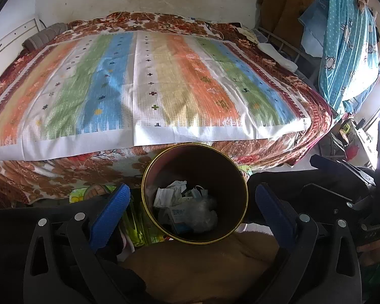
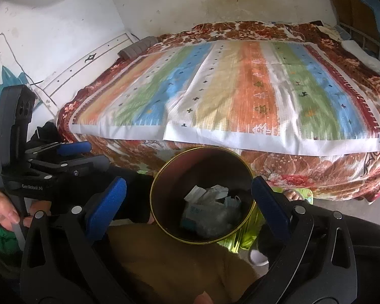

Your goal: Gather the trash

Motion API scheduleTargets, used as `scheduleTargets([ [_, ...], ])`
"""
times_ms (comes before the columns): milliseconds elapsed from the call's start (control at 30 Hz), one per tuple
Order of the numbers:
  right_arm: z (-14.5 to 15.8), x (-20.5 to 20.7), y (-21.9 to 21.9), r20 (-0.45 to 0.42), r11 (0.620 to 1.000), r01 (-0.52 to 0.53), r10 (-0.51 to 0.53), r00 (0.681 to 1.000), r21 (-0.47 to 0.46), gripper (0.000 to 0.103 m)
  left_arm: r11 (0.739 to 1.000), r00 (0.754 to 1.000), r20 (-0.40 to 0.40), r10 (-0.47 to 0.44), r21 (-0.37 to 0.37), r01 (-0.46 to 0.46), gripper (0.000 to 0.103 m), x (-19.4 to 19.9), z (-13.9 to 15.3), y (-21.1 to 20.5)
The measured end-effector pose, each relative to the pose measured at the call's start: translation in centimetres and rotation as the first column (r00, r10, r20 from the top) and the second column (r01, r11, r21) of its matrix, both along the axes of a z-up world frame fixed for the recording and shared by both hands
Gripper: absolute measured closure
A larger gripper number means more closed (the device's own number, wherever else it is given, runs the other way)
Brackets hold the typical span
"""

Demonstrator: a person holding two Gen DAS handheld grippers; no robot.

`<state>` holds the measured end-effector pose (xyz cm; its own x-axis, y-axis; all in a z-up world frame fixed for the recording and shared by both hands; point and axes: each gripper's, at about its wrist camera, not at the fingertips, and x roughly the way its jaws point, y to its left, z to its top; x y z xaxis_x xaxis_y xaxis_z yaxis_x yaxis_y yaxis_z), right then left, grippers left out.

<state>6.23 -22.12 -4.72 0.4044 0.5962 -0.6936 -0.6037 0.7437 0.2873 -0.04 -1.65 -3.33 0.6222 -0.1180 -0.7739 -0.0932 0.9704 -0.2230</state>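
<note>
A dark round bin point(image 1: 197, 164) with a gold rim stands on the floor at the foot of a bed. It holds trash point(image 1: 187, 210): crumpled paper, a face mask, clear plastic and a small box. My left gripper point(image 1: 192, 210) hangs above the bin, open, with its blue pads on either side of the bin and nothing between them. In the right wrist view the same bin point(image 2: 190, 172) and trash point(image 2: 210, 210) lie under my right gripper point(image 2: 187, 205), which is also open and empty. The left gripper point(image 2: 96, 154) shows at that view's left, held by a hand point(image 2: 2, 212).
The bed carries a striped cloth point(image 1: 149, 83) over a brown flowered blanket point(image 1: 50, 177). A green patterned mat point(image 1: 136, 225) lies beside the bin, and brown fabric point(image 1: 197, 266) sits below it. Blue hanging cloth point(image 1: 347, 45) and clutter fill the right side. A white headboard point(image 2: 88, 60) stands at the left.
</note>
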Motion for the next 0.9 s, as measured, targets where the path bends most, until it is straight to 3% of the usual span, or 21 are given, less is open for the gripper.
scheduleTargets([
  [900, -0.24, -0.26, 0.22, -0.008, 1.000, -0.028, 0.028, 1.000, -0.003, 0.009, 1.000, 1.000, -0.009, 0.001, 0.007, -0.001, 0.006, 0.22, -0.13, 0.15],
])
